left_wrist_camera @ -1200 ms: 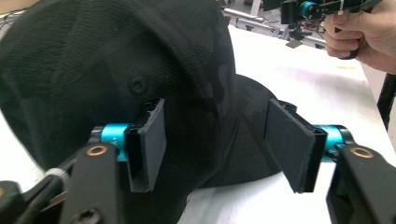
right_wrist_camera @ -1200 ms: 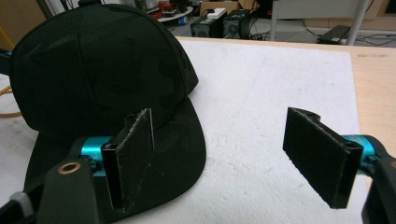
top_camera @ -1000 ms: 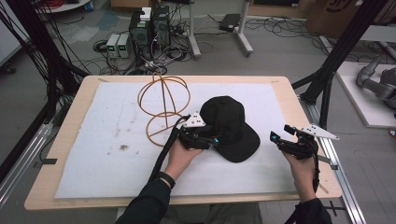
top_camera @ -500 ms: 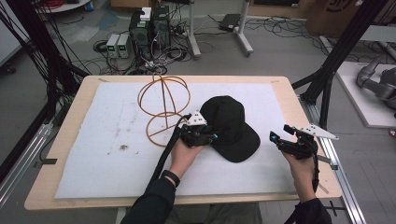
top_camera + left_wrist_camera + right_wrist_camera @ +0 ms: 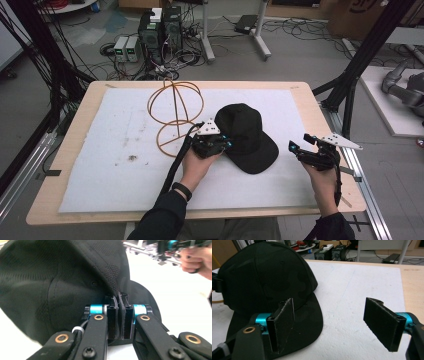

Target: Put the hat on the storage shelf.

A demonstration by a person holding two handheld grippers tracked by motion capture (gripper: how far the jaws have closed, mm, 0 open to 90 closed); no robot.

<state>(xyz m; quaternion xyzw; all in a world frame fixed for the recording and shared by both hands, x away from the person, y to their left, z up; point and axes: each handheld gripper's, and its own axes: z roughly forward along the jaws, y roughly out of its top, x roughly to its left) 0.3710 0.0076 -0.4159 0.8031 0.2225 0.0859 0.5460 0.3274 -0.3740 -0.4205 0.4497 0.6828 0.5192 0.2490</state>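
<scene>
A black cap (image 5: 248, 134) lies on the white mat, brim pointing toward the near right. My left gripper (image 5: 224, 144) is at the cap's left side. In the left gripper view its jaws are pressed together on the edge of the cap (image 5: 62, 277), and the left gripper (image 5: 120, 305) pinches a fold of fabric. My right gripper (image 5: 296, 149) hovers to the right of the brim, apart from it. In the right gripper view the right gripper (image 5: 332, 312) stands wide open, its pads (image 5: 284, 315) bare, and the cap (image 5: 267, 272) sits ahead on the left.
An orange wire hat stand (image 5: 175, 107) made of hoops stands on the mat just left of the cap and behind my left hand. The wooden table edge (image 5: 330, 125) runs close to my right gripper. Bare mat (image 5: 100, 165) stretches to the left.
The left gripper has crept slightly farther along the cap's side. The right gripper and the cap have hardly moved.
</scene>
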